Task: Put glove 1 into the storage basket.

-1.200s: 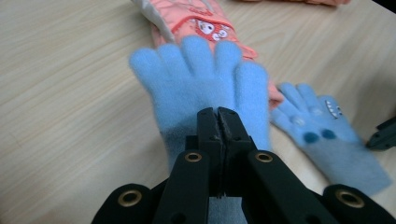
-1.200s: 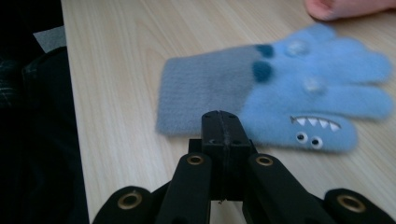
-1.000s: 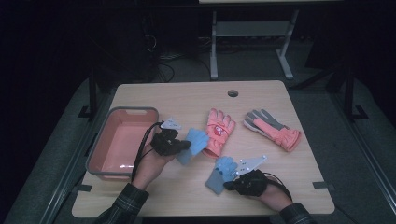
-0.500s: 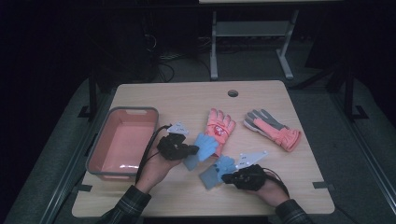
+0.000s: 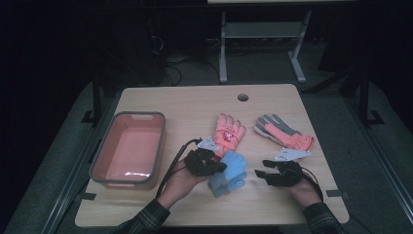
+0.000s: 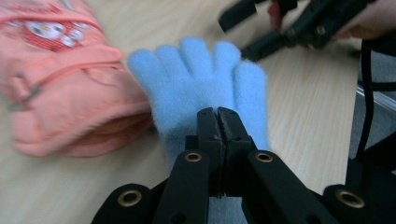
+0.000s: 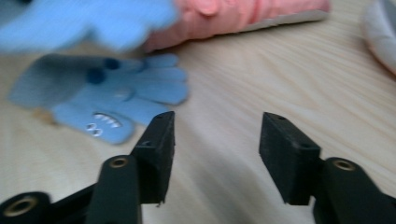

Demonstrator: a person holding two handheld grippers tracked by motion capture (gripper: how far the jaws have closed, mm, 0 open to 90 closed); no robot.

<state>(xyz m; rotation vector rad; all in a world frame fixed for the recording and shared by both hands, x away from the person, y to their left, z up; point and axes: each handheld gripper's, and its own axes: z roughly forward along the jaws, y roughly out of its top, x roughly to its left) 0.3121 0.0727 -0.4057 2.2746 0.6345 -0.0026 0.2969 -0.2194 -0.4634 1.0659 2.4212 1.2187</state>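
The left gripper [image 6: 218, 122] is clamped on the cuff of a blue glove [image 6: 201, 79], holding it at six o'clock from the pink glove [image 5: 228, 134]. The right gripper [image 7: 215, 140], at three o'clock of both blue gloves, has just been opening, nothing between its jaws; the second blue glove [image 7: 116, 103] lies on the table [image 5: 195, 105].

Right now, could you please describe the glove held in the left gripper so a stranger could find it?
Start at the pink bin on the table's left, then look right. The left gripper pinches a fluffy blue glove. Beside it, the pink glove is bigger.
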